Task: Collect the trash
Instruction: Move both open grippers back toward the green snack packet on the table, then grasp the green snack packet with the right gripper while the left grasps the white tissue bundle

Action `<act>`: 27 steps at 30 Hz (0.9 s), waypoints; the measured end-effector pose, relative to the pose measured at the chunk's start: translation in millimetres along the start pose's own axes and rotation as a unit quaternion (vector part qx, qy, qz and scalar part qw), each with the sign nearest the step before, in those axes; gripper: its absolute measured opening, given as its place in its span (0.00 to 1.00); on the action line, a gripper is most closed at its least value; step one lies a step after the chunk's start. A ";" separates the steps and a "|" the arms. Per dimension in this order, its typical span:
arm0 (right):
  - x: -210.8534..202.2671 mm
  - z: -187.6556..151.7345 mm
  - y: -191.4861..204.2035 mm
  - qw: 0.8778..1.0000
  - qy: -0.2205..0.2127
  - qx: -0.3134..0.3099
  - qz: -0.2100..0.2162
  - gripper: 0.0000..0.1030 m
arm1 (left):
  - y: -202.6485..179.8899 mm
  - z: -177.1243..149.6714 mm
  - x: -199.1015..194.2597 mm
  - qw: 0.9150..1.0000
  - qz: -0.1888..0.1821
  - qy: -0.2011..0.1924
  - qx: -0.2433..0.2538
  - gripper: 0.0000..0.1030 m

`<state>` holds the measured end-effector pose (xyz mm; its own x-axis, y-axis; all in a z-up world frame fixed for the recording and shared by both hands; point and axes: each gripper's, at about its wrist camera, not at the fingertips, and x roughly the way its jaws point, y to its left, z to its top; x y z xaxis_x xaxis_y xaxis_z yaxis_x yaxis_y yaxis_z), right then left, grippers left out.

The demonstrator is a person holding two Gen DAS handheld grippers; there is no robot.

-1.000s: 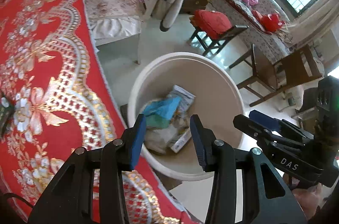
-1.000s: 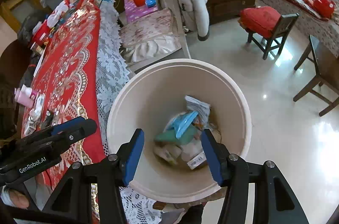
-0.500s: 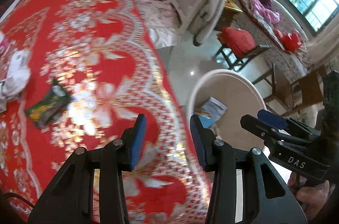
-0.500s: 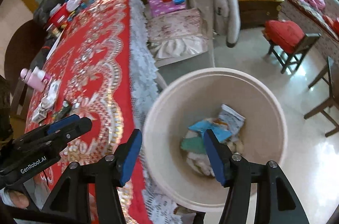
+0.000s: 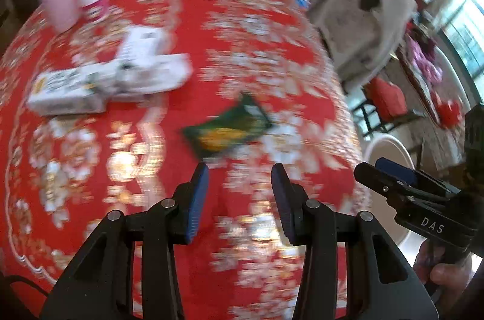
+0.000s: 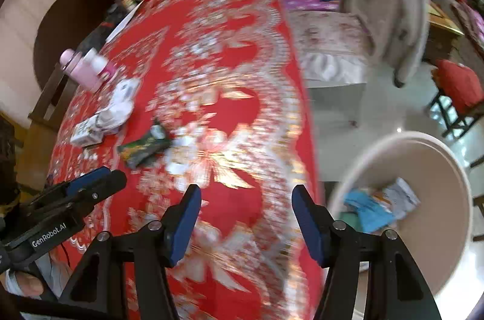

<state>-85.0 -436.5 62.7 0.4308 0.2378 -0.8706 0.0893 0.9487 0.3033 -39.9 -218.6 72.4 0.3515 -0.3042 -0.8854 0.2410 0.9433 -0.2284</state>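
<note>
Left wrist view: we hold our left tool (image 5: 239, 199) over the red surface (image 5: 211, 47), and its two blue pads stand apart with nothing between them. A green wrapper (image 5: 227, 127) lies flat on the cloth just ahead of the tips. White boxes (image 5: 109, 84) and a pink bottle (image 5: 59, 3) sit farther off. In the right wrist view, our right tool (image 6: 245, 218) has just been opening, and nothing is between its pads either. The bin (image 6: 435, 150) stands on the floor beside the surface, with trash (image 6: 378, 206) inside. Everything looks blurry.
</note>
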 end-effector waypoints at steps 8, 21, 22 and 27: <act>53.6 18.6 65.8 0.998 0.051 -0.045 0.019 0.59 | 82.4 0.1 -16.6 0.998 0.037 -0.007 -0.055 0.40; 109.0 58.3 119.4 0.996 0.068 -0.048 0.009 0.62 | 118.7 40.8 -21.4 0.999 0.015 -0.010 -0.028 0.41; 109.9 60.0 121.9 0.997 0.066 -0.049 0.007 0.63 | 117.5 46.2 -19.4 1.000 0.015 -0.008 -0.017 0.43; 114.9 67.1 124.2 0.998 0.055 -0.031 0.011 0.67 | 115.1 68.6 -12.4 1.000 0.007 -0.007 0.021 0.48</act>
<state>35.8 -305.3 26.4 0.3301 0.2777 -0.9021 0.0226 0.9531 0.3017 45.5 -115.3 84.9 0.3684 -0.2931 -0.8822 0.2738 0.9411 -0.1983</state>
